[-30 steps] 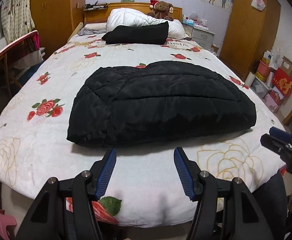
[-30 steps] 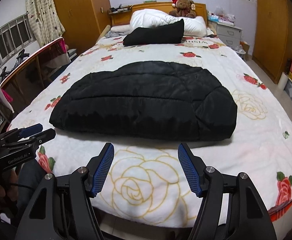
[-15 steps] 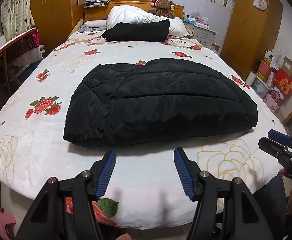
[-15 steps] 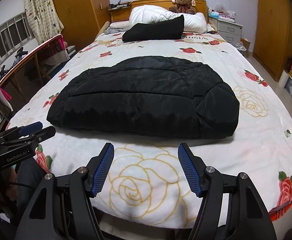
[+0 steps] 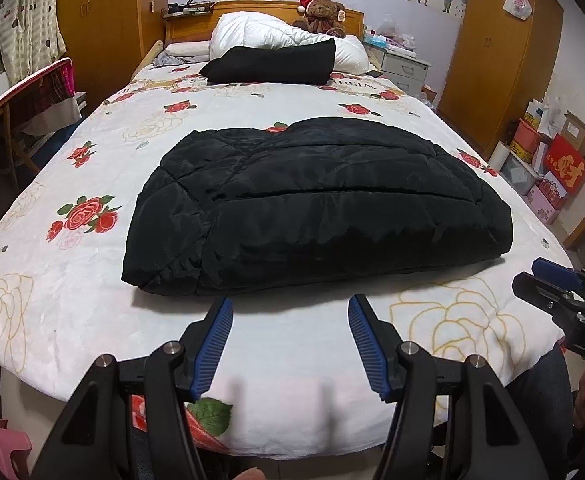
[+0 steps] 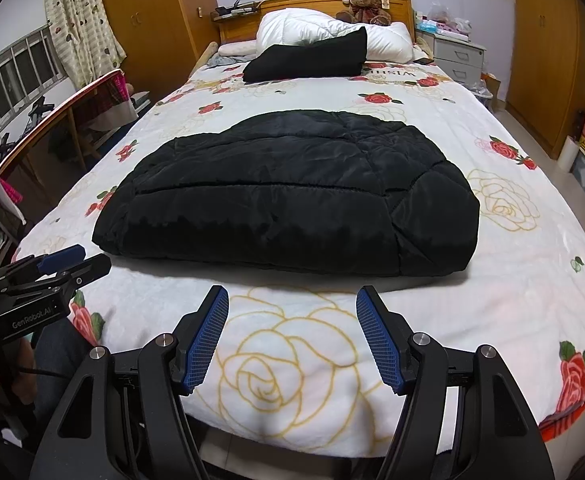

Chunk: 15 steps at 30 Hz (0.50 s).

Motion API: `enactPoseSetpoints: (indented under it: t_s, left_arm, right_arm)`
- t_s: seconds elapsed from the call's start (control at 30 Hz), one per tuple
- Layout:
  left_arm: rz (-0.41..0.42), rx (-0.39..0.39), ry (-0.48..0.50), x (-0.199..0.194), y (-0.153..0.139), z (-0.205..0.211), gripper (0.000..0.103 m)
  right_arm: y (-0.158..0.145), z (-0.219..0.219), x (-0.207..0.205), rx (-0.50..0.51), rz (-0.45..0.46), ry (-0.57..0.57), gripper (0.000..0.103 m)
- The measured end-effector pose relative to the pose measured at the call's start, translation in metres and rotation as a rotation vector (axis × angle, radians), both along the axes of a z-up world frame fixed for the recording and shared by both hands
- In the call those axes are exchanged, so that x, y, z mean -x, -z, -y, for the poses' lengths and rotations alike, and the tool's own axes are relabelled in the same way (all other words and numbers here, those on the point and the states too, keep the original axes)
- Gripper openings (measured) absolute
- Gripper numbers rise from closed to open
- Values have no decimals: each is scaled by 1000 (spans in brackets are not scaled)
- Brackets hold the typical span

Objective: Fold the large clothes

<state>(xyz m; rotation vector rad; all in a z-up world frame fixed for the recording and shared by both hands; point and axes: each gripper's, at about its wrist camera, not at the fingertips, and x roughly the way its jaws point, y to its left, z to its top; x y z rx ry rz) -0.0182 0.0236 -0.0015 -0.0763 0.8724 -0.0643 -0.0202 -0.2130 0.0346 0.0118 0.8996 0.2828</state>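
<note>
A black quilted jacket (image 5: pixel 316 204) lies folded into a wide flat bundle on the rose-print bed (image 5: pixel 92 300); it also shows in the right wrist view (image 6: pixel 288 200). My left gripper (image 5: pixel 290 308) is open and empty, just short of the jacket's near edge, towards its left half. My right gripper (image 6: pixel 292 298) is open and empty, just short of the near edge, towards its right half. Each gripper shows at the edge of the other's view: the right one (image 5: pixel 548 280) and the left one (image 6: pixel 72 262).
A second folded black garment (image 5: pixel 272 62) rests against white pillows (image 5: pixel 260 34) at the headboard, with a teddy bear (image 5: pixel 324 10). A wooden table (image 6: pixel 40 128) stands left of the bed. Boxes (image 5: pixel 552 164) and a wardrobe (image 5: pixel 500 52) stand on the right.
Both grippers have moved forward and slightly up towards the jacket's near edge. The jacket itself has not moved, and both grippers stay open.
</note>
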Motion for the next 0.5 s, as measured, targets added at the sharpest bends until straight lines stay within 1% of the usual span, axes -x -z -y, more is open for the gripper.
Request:
enactPoseSetpoints:
  t_s: [0.27, 0.37, 0.5]
  left_arm:
    - [3, 9, -1, 0, -1, 1, 62]
    - [4, 0, -3, 1, -3, 2, 64]
    - [3, 15, -4, 2, -5, 2, 65]
  right_arm:
    - [0, 0, 0, 0, 1, -2, 67]
    - [0, 1, 0, 0, 1, -1, 67]
    - [0, 1, 0, -2, 0, 3, 67]
